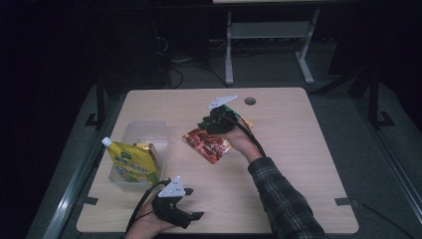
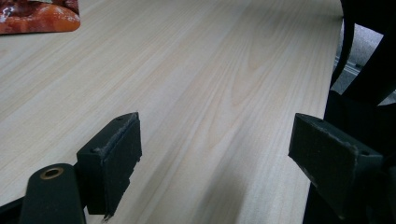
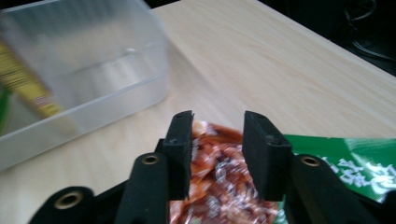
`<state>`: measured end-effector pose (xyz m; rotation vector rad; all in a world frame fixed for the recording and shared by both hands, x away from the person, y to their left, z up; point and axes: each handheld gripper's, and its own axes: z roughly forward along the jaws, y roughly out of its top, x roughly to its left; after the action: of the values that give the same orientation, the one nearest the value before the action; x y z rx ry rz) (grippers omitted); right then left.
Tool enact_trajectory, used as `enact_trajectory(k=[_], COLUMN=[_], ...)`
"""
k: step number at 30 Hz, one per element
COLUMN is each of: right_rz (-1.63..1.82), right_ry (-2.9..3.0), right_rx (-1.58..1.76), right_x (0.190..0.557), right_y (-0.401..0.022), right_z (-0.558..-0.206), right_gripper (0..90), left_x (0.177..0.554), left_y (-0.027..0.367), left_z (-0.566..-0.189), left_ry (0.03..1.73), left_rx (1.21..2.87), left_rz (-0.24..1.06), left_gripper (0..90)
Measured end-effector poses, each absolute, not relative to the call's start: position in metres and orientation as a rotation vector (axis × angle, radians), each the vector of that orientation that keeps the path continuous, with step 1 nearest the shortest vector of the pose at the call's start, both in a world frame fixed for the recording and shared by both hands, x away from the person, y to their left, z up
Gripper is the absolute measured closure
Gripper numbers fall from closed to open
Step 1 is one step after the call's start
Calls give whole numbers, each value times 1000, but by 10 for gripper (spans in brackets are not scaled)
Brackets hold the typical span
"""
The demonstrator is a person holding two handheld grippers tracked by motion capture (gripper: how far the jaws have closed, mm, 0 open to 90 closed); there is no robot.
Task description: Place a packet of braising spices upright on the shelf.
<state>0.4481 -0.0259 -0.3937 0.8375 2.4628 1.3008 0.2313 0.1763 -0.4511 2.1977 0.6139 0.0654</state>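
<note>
- Right gripper (image 1: 215,123) is hovering low over the red snack pouch (image 1: 206,143), its jaws partly drawn in and straddling the pouch's crinkled top in the right gripper view; whether the pads are pressing on the film yet is hard to tell, and a gap seems to be showing on each side
- Red snack pouch (image 3: 219,186) is lying flat on the table (image 1: 298,149) near its middle, just right of the clear plastic tub (image 1: 144,137), with a green packet (image 3: 355,163) lying just beside it or partly beneath it
- Pouch is looking light, soft and slick: thin glossy film that is likely going to crumple and slide, so a pinch on the sealed edge or a raised fold is probably holding better than the flat face
- Left gripper (image 1: 191,216) is resting at the near table edge with its jaws spread wide and nothing between them
- Yellow spouted drink pouch (image 1: 133,162) is standing tilted in the tub
- Tub and yellow pouch are blurring in the right gripper view, the green packet is mostly covered by the hand from above, and print on every pack is unreadable
</note>
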Motion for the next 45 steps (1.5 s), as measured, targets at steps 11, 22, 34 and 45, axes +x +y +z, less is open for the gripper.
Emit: enact_trajectory(k=[11,22,34,45], right_rz=[1299,1171,1160,1193], right_ry=[2401,2467,2485,2467], right_rx=[927,976,990,1047], right_x=[486,507,512,508], right_y=[-11,0,2,-3], right_z=[-415,-452,-472,-478], right_gripper=[853,900,899,900], left_x=[232,233,234,235], left_y=[179,179,180,181], left_z=[-449,-449,-449,-450], left_ry=[608,604,597,602], left_rx=[2183,2178,2193,2194], left_rz=[63,62,59,61], left_gripper=[165,165,174,174])
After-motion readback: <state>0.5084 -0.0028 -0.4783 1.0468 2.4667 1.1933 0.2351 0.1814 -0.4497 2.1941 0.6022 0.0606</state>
